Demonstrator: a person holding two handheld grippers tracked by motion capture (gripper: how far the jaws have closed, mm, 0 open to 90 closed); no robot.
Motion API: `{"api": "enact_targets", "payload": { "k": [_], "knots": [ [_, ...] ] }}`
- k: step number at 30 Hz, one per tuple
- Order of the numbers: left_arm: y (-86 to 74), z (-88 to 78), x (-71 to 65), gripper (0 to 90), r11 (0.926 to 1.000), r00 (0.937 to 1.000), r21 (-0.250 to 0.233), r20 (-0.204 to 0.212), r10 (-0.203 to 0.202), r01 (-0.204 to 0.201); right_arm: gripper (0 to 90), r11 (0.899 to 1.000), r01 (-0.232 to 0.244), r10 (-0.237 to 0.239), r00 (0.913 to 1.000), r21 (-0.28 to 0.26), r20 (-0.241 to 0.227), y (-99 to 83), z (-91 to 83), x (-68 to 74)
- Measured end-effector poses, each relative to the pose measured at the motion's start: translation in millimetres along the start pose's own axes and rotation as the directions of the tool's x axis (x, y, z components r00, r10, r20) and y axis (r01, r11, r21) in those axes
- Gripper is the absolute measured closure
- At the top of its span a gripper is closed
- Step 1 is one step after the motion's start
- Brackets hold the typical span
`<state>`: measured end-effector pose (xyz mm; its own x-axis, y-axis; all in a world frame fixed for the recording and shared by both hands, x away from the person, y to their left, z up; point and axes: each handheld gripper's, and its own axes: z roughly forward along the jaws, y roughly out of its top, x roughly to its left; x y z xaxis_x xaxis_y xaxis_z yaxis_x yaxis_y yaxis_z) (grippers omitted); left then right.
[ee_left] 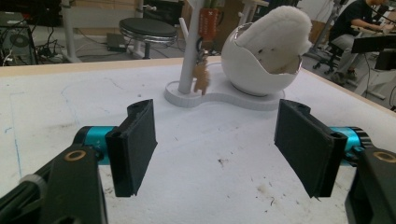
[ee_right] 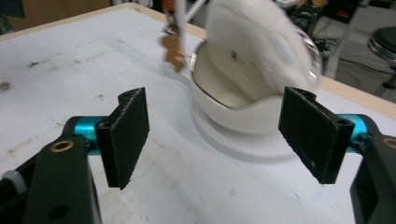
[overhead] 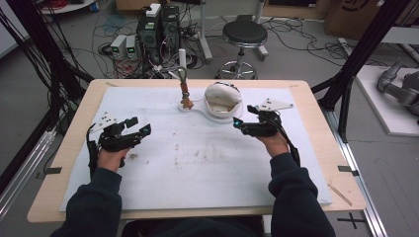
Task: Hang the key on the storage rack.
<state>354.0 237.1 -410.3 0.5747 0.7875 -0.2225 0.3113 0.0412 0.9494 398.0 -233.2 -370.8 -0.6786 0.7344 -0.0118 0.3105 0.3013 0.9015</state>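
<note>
A white egg-shaped bowl (overhead: 223,101) stands at the back middle of the white mat on a flat white base (overhead: 195,109). A white fluffy piece (ee_left: 280,28) rests in the bowl's opening. A white post (overhead: 182,59) rises from the same base, and a small brown charm (overhead: 186,101) hangs from it. My left gripper (overhead: 139,126) hovers over the mat's left side, open with nothing between its pads (ee_left: 135,144). My right gripper (overhead: 244,116) sits just right of the bowl (ee_right: 233,112), also open and empty, with the bowl straight ahead of it.
The mat covers a wooden table (overhead: 306,89) and carries brown stains (overhead: 197,153) in the middle. Behind the table stand a round stool (overhead: 243,34), computer cases (overhead: 158,27) and floor cables. Black frame bars (overhead: 356,54) flank both sides. A seated person (ee_left: 359,28) is far off.
</note>
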Motion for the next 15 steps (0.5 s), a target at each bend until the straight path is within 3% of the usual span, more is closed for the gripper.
{"api": "enact_targets", "payload": {
  "k": [4,15],
  "knots": [
    [0.1,0.2,-0.7,25.3,1.0,1.0,-0.005,-0.001,0.0,0.0,22.1,0.999,-0.034,0.034,0.9992,-0.013,0.022,-11.6,-14.5,-8.7],
    [0.6,-0.5,-2.3,24.0,0.9997,0.9998,-0.014,0.003,0.021,-0.021,22.0,0.999,-0.035,0.035,0.9958,0.001,0.084,-38.4,-41.6,-18.2]
  ]
}}
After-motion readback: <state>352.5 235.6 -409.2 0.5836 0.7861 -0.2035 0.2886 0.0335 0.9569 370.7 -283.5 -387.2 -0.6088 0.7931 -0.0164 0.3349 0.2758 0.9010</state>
